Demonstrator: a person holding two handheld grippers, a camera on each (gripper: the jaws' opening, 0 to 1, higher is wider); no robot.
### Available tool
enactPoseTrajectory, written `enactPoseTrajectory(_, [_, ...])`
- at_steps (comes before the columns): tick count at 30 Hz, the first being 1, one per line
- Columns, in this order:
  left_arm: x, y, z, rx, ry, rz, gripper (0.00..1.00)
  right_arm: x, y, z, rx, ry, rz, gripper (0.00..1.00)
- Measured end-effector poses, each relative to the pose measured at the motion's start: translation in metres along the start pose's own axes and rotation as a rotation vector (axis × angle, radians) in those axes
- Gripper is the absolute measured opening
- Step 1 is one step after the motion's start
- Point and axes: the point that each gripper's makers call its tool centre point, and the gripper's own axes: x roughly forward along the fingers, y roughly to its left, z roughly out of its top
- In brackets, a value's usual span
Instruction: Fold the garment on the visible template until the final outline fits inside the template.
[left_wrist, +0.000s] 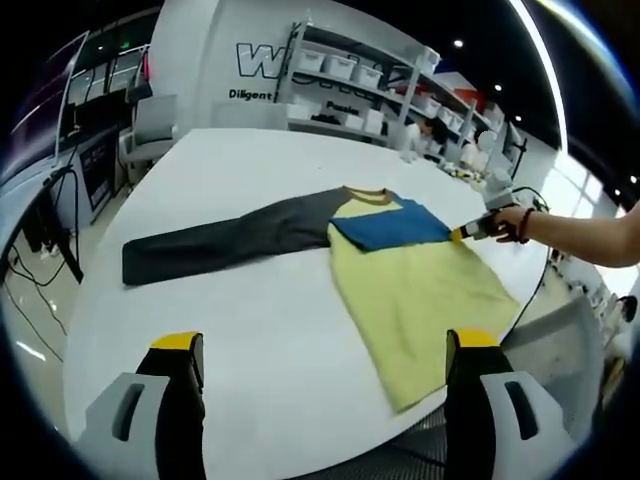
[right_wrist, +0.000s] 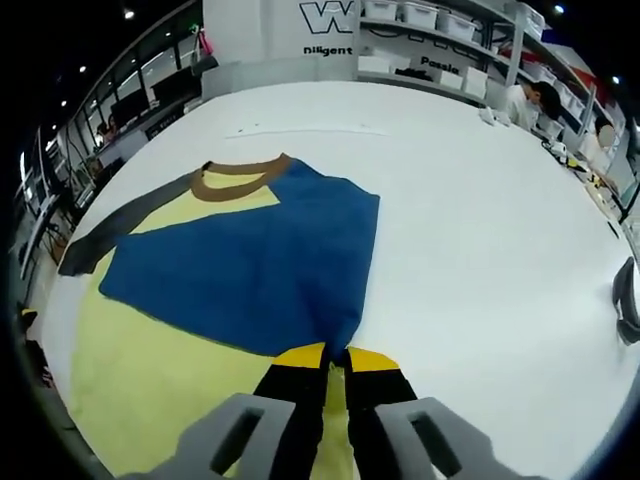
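**Shirt on the white table, one sleeve folded across the body**

Left gripper view: the left gripper (left_wrist: 325, 355) hangs over the near edge of the table (left_wrist: 250, 330), its yellow-tipped fingers (left_wrist: 178, 345) spread wide and touching nothing. The shirt (left_wrist: 420, 290) lies flat toward 1 o'clock, yellow body nearest, brown collar (left_wrist: 368, 195) at the far end. Its grey sleeve (left_wrist: 220, 240) stretches out toward 9 o'clock; the blue sleeve (left_wrist: 390, 225) lies across the chest. At 3 o'clock a hand (left_wrist: 512, 222) holds the right gripper (left_wrist: 462, 233) at the blue sleeve's edge.

Right gripper view: the right gripper's (right_wrist: 336, 356) fingers (right_wrist: 300, 356) are clamped together on the blue sleeve's cuff, at 6 o'clock.
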Motion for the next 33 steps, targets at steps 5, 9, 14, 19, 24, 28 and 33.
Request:
enactPoseTrajectory(5, [0.001, 0.003, 0.001, -0.011, 0.002, -0.004, 0.99, 0.001, 0.0, 0.001, 0.018, -0.004, 0.003, 0.0])
enactPoseTrajectory(9, [0.002, 0.011, 0.012, -0.036, -0.026, -0.007, 0.99, 0.002, 0.0, 0.001, 0.06, -0.009, 0.006, 0.01])
enactPoseTrajectory(14, [0.007, 0.039, 0.04, -0.011, -0.054, 0.057, 0.99, 0.0, -0.001, 0.0, 0.085, -0.02, 0.018, 0.05])
enactPoseTrajectory(19, [0.011, 0.067, 0.056, -0.037, -0.067, 0.109, 0.98, -0.01, 0.004, 0.024, 0.154, -0.164, 0.046, 0.22])
enactPoseTrajectory(24, [0.014, 0.094, 0.063, -0.055, -0.056, 0.159, 0.98, -0.029, 0.016, 0.046, 0.113, -0.254, 0.101, 0.43])
enactPoseTrajectory(28, [0.015, 0.107, 0.063, -0.088, -0.033, 0.183, 0.98, -0.044, 0.023, 0.059, 0.115, -0.313, 0.132, 0.53])
enactPoseTrajectory(33, [0.018, 0.125, 0.062, -0.129, -0.023, 0.213, 0.97, -0.061, 0.039, 0.067, 0.109, -0.354, 0.194, 0.71])
